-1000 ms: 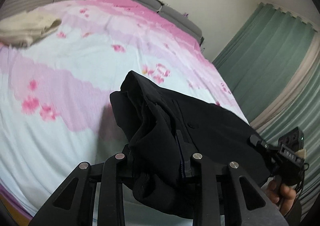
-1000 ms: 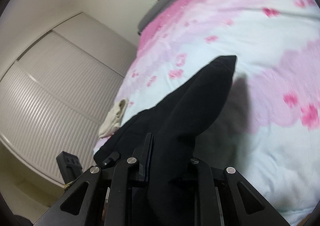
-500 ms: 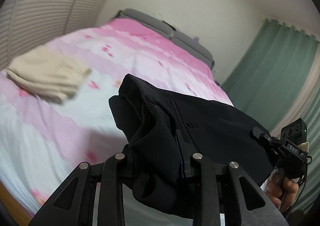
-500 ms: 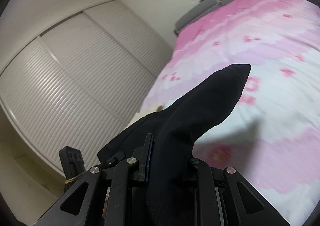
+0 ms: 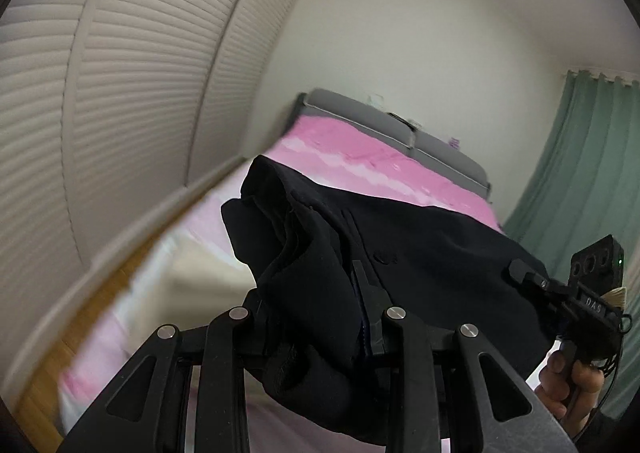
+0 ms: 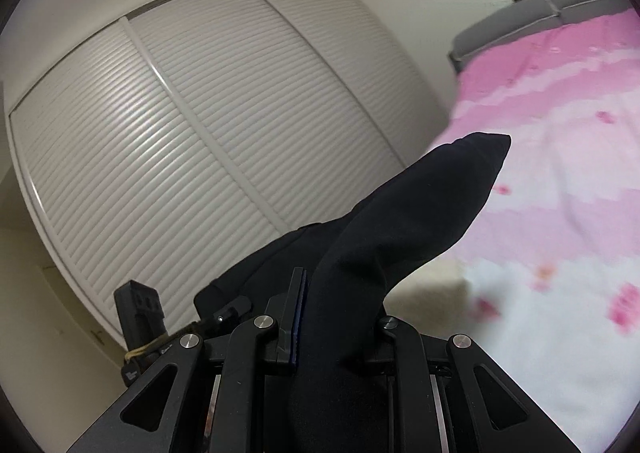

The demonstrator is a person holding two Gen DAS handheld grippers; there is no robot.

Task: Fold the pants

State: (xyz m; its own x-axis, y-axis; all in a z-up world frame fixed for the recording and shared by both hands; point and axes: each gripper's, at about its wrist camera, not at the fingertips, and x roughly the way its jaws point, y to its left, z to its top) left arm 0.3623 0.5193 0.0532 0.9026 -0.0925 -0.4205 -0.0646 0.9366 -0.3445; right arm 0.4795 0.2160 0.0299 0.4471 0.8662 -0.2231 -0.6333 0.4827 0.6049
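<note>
The black pants hang in the air between my two grippers, above the pink bed. My left gripper is shut on a bunched end of the pants, which spills over its fingers. My right gripper is shut on the other end, which sticks forward in a stiff fold. The right gripper also shows at the right edge of the left wrist view, with the person's hand under it. The left gripper shows low left in the right wrist view.
White louvered wardrobe doors stand left of the bed. A grey headboard is at the far end. Green curtains hang on the right. A strip of wooden floor runs beside the bed. A cream blurred patch lies below.
Both grippers have lifted and swung left with the pants, so the views now face the wardrobe and wall. The folded cream garment has passed out of clear sight. Grips are unchanged.
</note>
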